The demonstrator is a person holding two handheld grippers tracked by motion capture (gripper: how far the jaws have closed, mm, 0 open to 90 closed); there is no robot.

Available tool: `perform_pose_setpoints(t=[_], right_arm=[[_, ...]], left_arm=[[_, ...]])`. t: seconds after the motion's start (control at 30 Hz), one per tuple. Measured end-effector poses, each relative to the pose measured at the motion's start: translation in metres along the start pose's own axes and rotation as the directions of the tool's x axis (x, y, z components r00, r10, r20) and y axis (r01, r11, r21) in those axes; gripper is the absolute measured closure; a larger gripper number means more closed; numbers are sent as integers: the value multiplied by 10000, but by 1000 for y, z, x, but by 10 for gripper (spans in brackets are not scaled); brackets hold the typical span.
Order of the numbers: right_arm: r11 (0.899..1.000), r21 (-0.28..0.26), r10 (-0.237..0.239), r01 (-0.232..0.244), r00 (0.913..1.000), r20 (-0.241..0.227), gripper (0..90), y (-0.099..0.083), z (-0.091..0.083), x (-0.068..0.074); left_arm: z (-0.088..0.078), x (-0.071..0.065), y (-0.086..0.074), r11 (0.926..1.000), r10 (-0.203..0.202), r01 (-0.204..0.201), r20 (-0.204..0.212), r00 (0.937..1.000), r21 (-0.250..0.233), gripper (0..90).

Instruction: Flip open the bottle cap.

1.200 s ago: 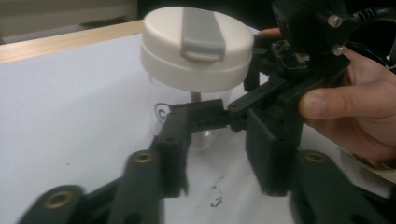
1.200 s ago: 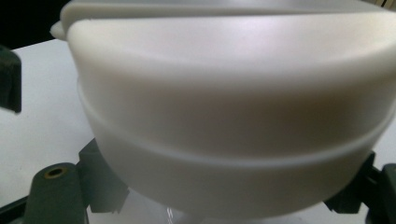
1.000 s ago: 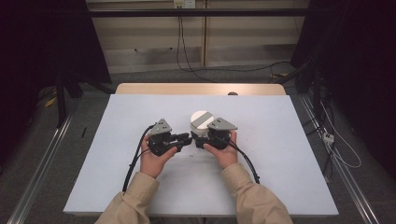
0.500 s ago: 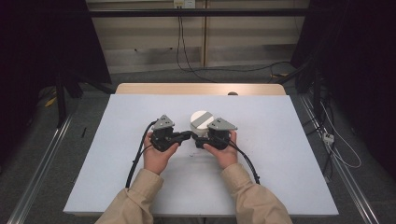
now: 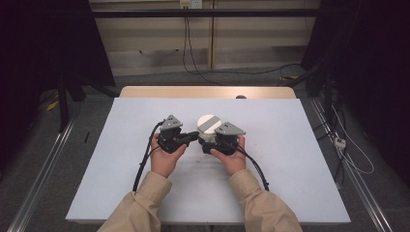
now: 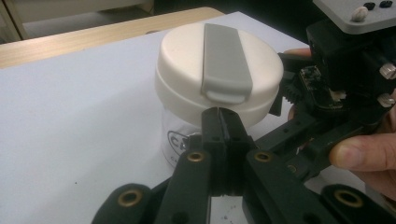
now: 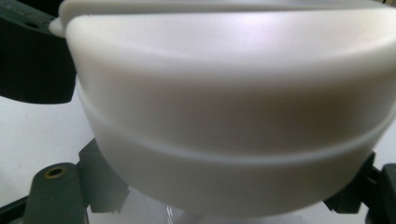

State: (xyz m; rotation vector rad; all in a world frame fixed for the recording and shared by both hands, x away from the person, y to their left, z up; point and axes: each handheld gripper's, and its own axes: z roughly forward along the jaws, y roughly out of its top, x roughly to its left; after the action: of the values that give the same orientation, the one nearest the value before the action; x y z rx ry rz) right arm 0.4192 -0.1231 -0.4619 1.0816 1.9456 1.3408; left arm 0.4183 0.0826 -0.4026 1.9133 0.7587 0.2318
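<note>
A clear jar (image 5: 209, 123) with a white lid (image 6: 219, 70) and a grey flip tab (image 6: 225, 56) stands upright at the middle of the white table (image 5: 290, 159). My right gripper (image 5: 207, 140) is shut on the jar's clear body just under the lid, and the lid (image 7: 233, 116) looms very close in the right gripper view, with a black jaw on each side below it. My left gripper (image 6: 223, 114) is shut with nothing between its jaws. Its tips sit at the lid's rim right below the end of the grey tab.
The table's wooden far edge (image 5: 208, 92) lies behind the jar. Cables (image 5: 142, 164) trail from both grippers back over the table toward the person. Dark stands and floor cables surround the table.
The left gripper's jaws have come together beside the jar. Both hands and the jar have stayed where they were.
</note>
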Motion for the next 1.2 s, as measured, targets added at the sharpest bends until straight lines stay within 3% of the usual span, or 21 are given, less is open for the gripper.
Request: perform_pose_setpoints(t=[0.7, 1.2], right_arm=[[10000, 26, -25, 25, 10000, -3, 188, 0, 0, 0], [10000, 38, -30, 30, 10000, -1, 188, 0, 0, 0]], left_arm=[[-1, -4, 13, 9998, -42, 41, -43, 10000, -191, 900], [-1, -6, 30, 9994, 285, -287, -80, 9996, -211, 900]])
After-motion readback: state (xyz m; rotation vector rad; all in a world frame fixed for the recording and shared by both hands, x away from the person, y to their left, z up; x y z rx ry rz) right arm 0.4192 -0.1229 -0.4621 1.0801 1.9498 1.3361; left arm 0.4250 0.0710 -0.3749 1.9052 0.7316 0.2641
